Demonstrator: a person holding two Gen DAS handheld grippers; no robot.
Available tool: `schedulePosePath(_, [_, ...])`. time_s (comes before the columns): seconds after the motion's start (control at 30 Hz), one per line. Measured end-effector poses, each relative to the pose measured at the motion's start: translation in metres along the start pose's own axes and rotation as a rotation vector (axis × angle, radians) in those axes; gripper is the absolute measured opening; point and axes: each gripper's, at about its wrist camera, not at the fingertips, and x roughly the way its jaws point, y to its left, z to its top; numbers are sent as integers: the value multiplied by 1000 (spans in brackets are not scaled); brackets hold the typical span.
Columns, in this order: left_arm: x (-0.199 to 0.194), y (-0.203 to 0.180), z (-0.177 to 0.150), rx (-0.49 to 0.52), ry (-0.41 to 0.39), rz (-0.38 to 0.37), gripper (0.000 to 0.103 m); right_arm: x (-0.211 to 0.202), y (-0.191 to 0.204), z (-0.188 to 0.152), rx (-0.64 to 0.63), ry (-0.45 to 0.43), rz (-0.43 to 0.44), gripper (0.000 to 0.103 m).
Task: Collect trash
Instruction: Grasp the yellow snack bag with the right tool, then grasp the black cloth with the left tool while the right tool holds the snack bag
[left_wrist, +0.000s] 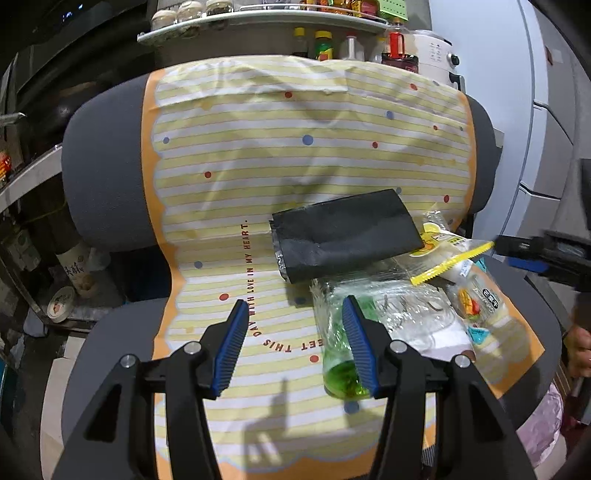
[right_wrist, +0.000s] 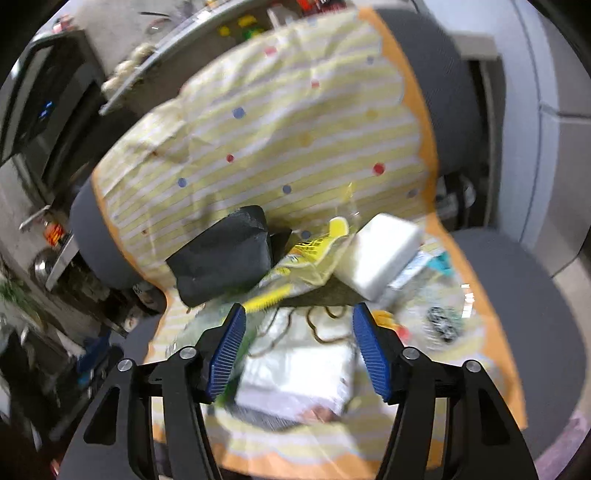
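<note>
Blue ribbed pads of the left tongs (left_wrist: 293, 345) stand apart with nothing gripped; only striped cloth (left_wrist: 258, 155) shows between them, and a crumpled clear wrapper with a green end (left_wrist: 341, 373) lies partly behind the right-hand pad. Trash is heaped on a cloth-draped grey chair seat (left_wrist: 107, 332): a black pouch (left_wrist: 343, 236), a yellow saw-edged packet (left_wrist: 448, 266) and clear film (left_wrist: 410, 306) beside it. From where I stand, the sensible move is to slide the left tongs sideways until the green-ended wrapper sits squarely between the pads, then pinch a bunched part so the film does not slip. Both tongs point down at the seat. The right tongs (right_wrist: 297, 350) are also spread and empty, poised over a whitish bag (right_wrist: 295, 373); that view is blurred.
</note>
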Motion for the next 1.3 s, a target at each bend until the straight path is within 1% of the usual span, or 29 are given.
schedulePosePath(0.1, [9, 1, -2, -1, 16, -8, 51, 35, -4, 9, 72, 49, -13, 63])
schedulePosePath(0.2, [17, 2, -6, -4, 38, -17, 51, 52, -10, 13, 127, 72, 6, 63])
schedulePosePath(0.23, [19, 3, -6, -7, 45, -19, 51, 56, -11, 16, 148, 72, 19, 60])
schedulePosePath(0.27, [20, 4, -7, -10, 48, -20, 51, 59, -11, 19, 162, 74, 25, 52])
schedulePosePath(0.3, [20, 5, -7, -13, 51, -23, 51, 62, -12, 21, 172, 73, 25, 50])
schedulePosePath(0.33, [20, 6, -7, -16, 54, -24, 51, 62, -12, 23, 179, 65, 25, 43])
schedulePosePath(0.37, [20, 7, -7, -17, 54, -23, 51, 58, -12, 24, 176, 48, 35, 33])
schedulePosePath(0.4, [19, 8, -7, -17, 53, -21, 51, 54, -11, 25, 166, 34, 38, 25])
schedulePosePath(0.43, [18, 9, -7, -15, 51, -20, 51, 43, -8, 25, 140, 4, 28, 15])
schedulePosePath(0.5, [16, 11, -6, -11, 48, -17, 51, 16, -3, 24, 78, -69, 2, 12])
schedulePosePath(0.6, [18, 17, -3, -13, 47, -11, 51, -21, 1, 21, -15, -141, -32, 9])
schedulePosePath(0.7, [25, 23, 2, -15, 41, -8, 51, -65, 12, 5, -175, -242, -130, 9])
schedulePosePath(0.77, [32, 29, 5, -29, 46, -14, 51, -78, 18, -4, -242, -273, -168, 10])
schedulePosePath(0.87, [49, 36, 14, -83, 65, -78, 51, -88, 23, -20, -321, -287, -216, 10])
schedulePosePath(0.93, [64, 40, 21, -120, 87, -150, 54, -88, 23, -28, -342, -286, -231, 10])
schedulePosePath(0.97, [70, 41, 24, -133, 93, -174, 63, -87, 23, -31, -347, -284, -232, 10])
schedulePosePath(1.0, [78, 42, 27, -149, 101, -222, 71, -84, 23, -33, -349, -278, -233, 10])
schedulePosePath(1.03, [85, 44, 30, -162, 105, -248, 73, -82, 24, -34, -350, -275, -233, 11])
schedulePosePath(1.07, [90, 44, 31, -172, 109, -260, 74, -80, 24, -34, -351, -273, -232, 11])
schedulePosePath(1.17, [115, 50, 35, -225, 150, -348, 75, -74, 25, -36, -367, -262, -246, 11])
schedulePosePath(1.3, [148, 64, 31, -338, 204, -458, 75, -61, 27, -35, -383, -252, -253, 11])
